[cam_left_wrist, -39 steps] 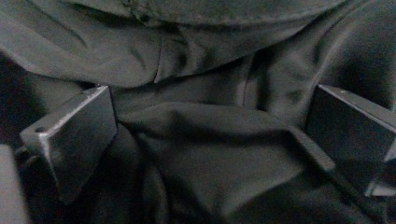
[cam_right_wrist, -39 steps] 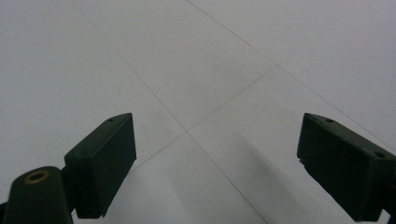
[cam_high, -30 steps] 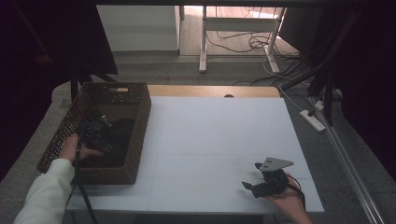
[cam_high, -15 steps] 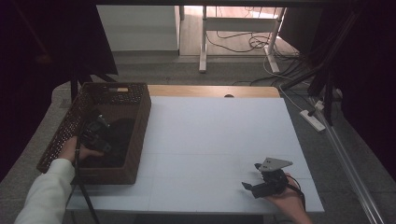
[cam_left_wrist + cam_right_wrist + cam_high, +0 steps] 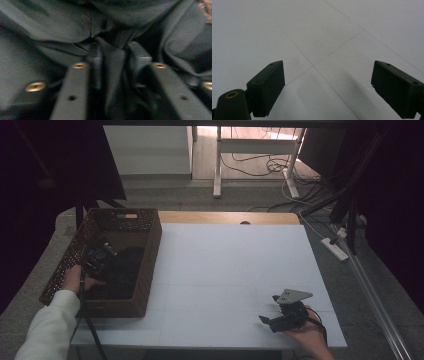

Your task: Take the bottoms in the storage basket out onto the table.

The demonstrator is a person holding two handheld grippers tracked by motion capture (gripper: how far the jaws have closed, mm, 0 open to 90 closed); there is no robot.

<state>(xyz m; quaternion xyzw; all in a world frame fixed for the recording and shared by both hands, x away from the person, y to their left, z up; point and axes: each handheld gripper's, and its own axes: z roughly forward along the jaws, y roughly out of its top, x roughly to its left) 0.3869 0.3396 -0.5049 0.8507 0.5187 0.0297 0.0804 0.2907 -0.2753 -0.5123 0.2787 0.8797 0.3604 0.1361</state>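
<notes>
A dark cloth (image 5: 122, 270) lies bunched inside the wicker basket (image 5: 150, 245) at the left of the white table (image 5: 235, 270), and the left gripper (image 5: 98, 260) is reached down into it. In the left gripper view a fold of the cloth (image 5: 113, 67) is seen pinched between the pads (image 5: 95, 65); the jaws have just been closing, and they are now clenched on that fold. The grasp is therefore judged made, while the lifting out has not yet been done: the cloth is wholly within the basket, with nothing of it over the rim. The right gripper (image 5: 274, 316) is held low over the near right part of the table, well apart from the basket; in its own view its jaws stand spread wide with only bare tabletop (image 5: 317, 37) between them. Left to do, by this reading, are raising the cloth clear of the basket and bringing it to the table.
</notes>
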